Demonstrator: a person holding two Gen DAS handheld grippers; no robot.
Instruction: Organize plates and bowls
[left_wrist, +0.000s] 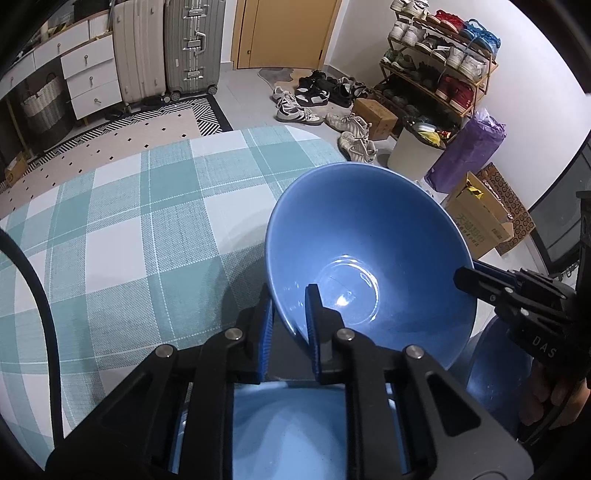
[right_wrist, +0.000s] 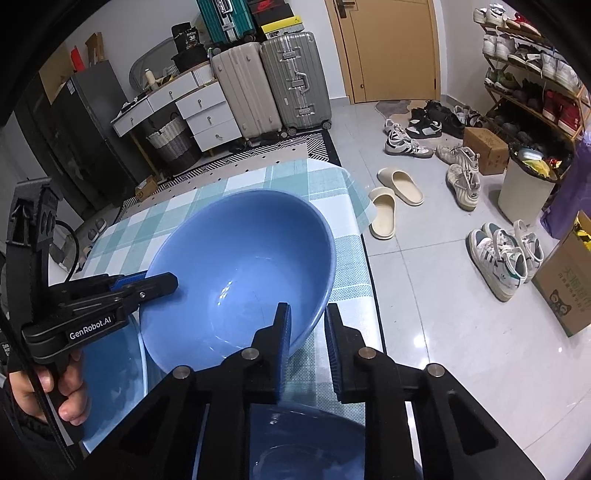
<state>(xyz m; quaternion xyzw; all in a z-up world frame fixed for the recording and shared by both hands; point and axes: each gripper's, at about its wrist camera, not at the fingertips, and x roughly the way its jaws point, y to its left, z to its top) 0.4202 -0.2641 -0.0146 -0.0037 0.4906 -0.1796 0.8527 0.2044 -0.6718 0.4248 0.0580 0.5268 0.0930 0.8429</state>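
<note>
A large blue bowl (left_wrist: 369, 243) is held tilted above the checked tablecloth (left_wrist: 129, 221). My left gripper (left_wrist: 290, 306) is shut on its near-left rim, one finger inside and one outside. My right gripper (right_wrist: 308, 325) straddles the opposite rim of the same bowl (right_wrist: 240, 266), one finger inside, one outside, with a gap at the outer finger. Each gripper shows in the other's view: the right one (left_wrist: 465, 277), the left one (right_wrist: 166, 282). A blue plate (right_wrist: 110, 373) and another blue bowl (right_wrist: 303, 443) lie below on the table.
The table edge (right_wrist: 365, 258) is close on the right, with tiled floor beyond. Shoes and slippers (right_wrist: 399, 199), a shoe rack (right_wrist: 532, 85), a white bin (right_wrist: 524, 188), cardboard boxes (right_wrist: 565, 280) and suitcases (right_wrist: 266, 81) stand around the room.
</note>
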